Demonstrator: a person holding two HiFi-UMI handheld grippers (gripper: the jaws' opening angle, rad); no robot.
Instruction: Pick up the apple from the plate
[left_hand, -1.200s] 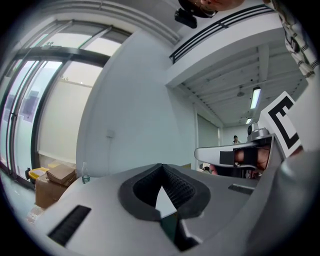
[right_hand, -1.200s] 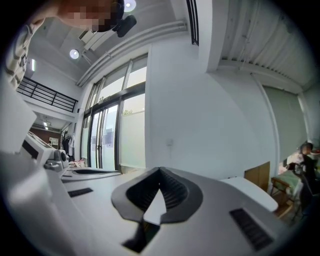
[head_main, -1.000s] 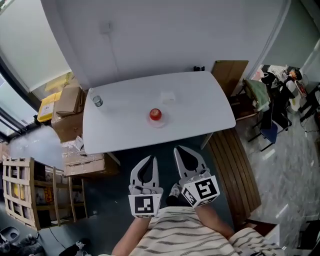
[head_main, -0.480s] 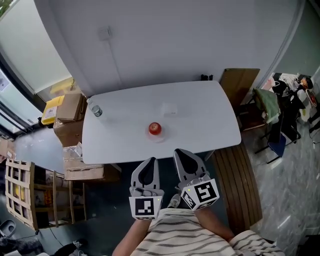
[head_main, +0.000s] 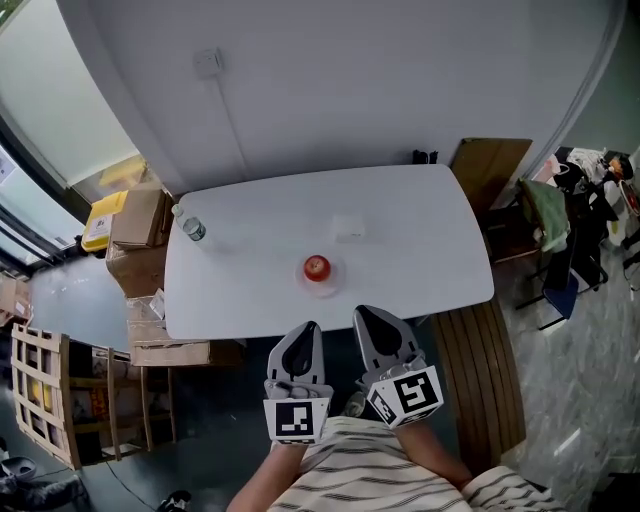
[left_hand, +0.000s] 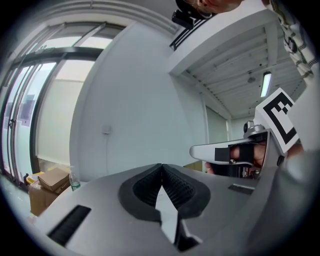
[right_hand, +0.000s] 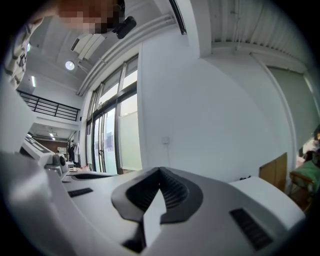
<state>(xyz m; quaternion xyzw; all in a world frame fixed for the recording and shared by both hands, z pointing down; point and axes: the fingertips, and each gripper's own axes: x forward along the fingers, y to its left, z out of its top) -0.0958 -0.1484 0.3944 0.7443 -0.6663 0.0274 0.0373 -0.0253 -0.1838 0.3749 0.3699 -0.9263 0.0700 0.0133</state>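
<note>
Risk: left gripper (head_main: 307, 327) and right gripper (head_main: 363, 313) both pinched closed, empty; unopened, I'd shove apple (head_main: 316, 266) off plate (head_main: 318, 281) by table's (head_main: 420, 250) front edge.

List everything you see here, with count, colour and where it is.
apple: one, red, on the plate
plate: one, pale, on the table near its front edge
bottle: one, clear, table's far left corner
table: one, white, centre
cardboard boxes: several, brown, left of the table
wooden crate: one, light wood, lower left
left gripper: one, grey, shut, empty, bottom centre
right gripper: one, grey, shut, empty, beside the left
</note>
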